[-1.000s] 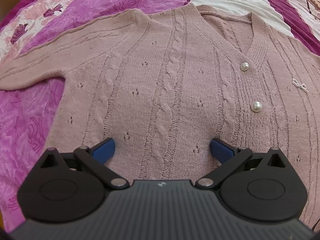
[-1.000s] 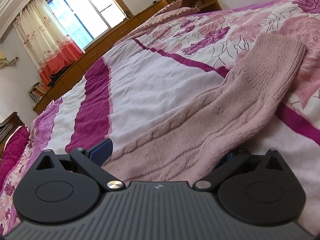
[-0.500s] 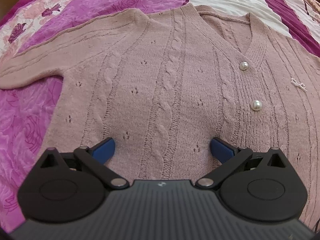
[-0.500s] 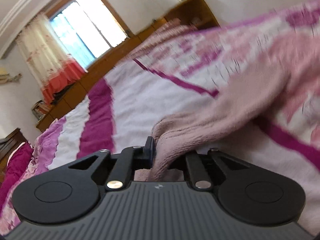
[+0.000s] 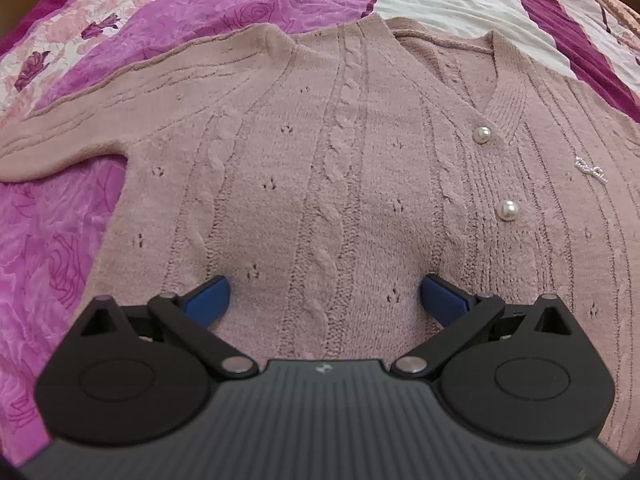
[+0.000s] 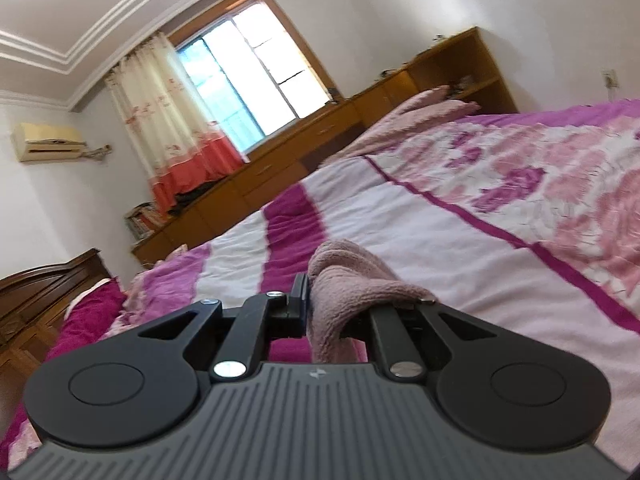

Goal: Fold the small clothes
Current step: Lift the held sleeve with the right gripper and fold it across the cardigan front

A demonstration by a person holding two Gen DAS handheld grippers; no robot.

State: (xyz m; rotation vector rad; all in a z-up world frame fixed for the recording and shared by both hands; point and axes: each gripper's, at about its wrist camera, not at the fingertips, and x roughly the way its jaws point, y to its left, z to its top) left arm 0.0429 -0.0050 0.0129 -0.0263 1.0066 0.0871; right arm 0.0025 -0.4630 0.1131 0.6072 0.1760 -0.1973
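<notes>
A dusty-pink cable-knit cardigan (image 5: 320,168) with pearl buttons (image 5: 508,210) lies flat, front up, on the bed. My left gripper (image 5: 324,292) rests open on its lower body, blue pads wide apart with knit between them but not pinched. Its one sleeve (image 5: 80,128) stretches out to the left. In the right wrist view, my right gripper (image 6: 320,304) is shut on a bunched fold of the other sleeve (image 6: 344,280), lifted above the bedspread. The remainder of that sleeve hangs hidden below the gripper.
The bedspread (image 5: 72,240) is magenta, white and rose-patterned. In the right wrist view a wooden cabinet run (image 6: 280,168) stands under a curtained window (image 6: 256,68), shelves (image 6: 472,68) at the far right, a dark headboard (image 6: 44,296) at the left, and a folded pink blanket (image 6: 420,108) at the bed's far edge.
My right gripper went from open around the sleeve to shut on it, then rose and tilted up, lifting the sleeve off the bed. The left gripper and cardigan body stayed put.
</notes>
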